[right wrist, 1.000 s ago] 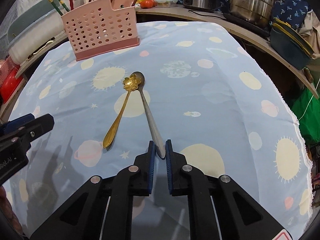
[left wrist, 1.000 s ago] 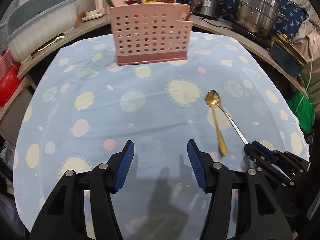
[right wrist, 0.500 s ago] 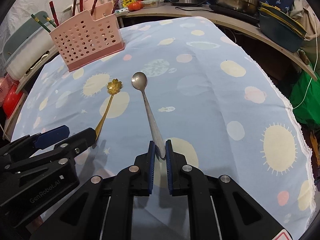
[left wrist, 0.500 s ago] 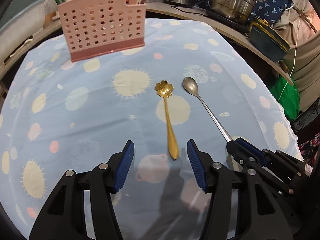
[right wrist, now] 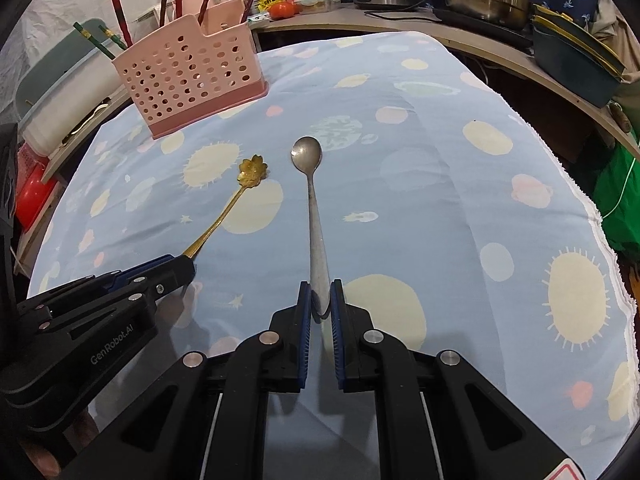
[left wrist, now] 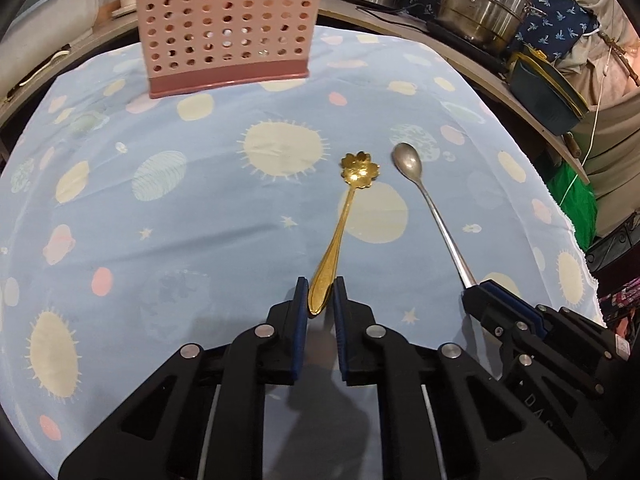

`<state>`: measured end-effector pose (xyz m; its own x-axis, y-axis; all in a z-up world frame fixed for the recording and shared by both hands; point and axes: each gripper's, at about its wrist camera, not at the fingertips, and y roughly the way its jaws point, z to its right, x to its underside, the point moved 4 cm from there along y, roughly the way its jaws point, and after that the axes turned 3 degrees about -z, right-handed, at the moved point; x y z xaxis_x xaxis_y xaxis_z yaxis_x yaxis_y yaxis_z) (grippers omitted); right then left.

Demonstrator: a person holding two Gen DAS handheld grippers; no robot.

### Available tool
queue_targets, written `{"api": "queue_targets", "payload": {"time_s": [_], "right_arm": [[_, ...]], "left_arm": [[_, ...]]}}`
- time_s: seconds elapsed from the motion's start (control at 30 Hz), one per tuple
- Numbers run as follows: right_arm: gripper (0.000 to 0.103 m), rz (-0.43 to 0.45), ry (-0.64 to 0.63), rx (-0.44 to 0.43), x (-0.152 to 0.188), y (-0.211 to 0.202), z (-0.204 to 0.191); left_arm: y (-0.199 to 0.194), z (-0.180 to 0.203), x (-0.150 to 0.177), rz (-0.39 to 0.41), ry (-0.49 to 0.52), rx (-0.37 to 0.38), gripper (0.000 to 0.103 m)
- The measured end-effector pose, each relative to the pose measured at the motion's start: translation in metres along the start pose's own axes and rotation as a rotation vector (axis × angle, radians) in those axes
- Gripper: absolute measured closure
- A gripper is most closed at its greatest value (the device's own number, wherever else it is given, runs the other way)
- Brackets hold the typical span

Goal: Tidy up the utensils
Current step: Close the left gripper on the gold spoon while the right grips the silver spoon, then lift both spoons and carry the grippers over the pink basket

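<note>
Neither spoon is in the rack (right wrist: 188,80) yet. The left gripper (left wrist: 320,300) is clamped on the gold spoon (left wrist: 344,216), the right gripper (right wrist: 319,300) on the steel spoon (right wrist: 314,208); both spoons lie on the desk (right wrist: 440,184), well short of the rack.

Left gripper (left wrist: 321,294) pinches end of gold flower spoon (left wrist: 344,220). Right gripper (left wrist: 474,294) at right side grips end of long silver spoon (left wrist: 428,204). Both spoons lie side by side on blue cloth (left wrist: 180,240), bowls pointing away. Pink holey basket (left wrist: 226,28) stands at far edge of cloth. Shiny pots (left wrist: 480,4) on shelf behind
</note>
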<state>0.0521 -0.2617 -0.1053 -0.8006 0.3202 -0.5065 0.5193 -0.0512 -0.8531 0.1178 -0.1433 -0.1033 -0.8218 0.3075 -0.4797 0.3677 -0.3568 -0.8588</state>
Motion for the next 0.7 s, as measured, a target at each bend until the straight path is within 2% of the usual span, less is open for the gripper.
{"api": "queue_targets", "payload": {"time_s": [0.37, 0.7], "right_arm": [[0.094, -0.006, -0.033, -0.025, 0.002, -0.002, -0.019], [0.094, 0.042, -0.036, -0.038, -0.013, -0.021, -0.028]], "left_arm": [[-0.022, -0.051, 0.009, 0.018, -0.083, -0.026, 0.093], [-0.053, -0.062, 0.0, 0.085, -0.089, -0.054, 0.093]]}}
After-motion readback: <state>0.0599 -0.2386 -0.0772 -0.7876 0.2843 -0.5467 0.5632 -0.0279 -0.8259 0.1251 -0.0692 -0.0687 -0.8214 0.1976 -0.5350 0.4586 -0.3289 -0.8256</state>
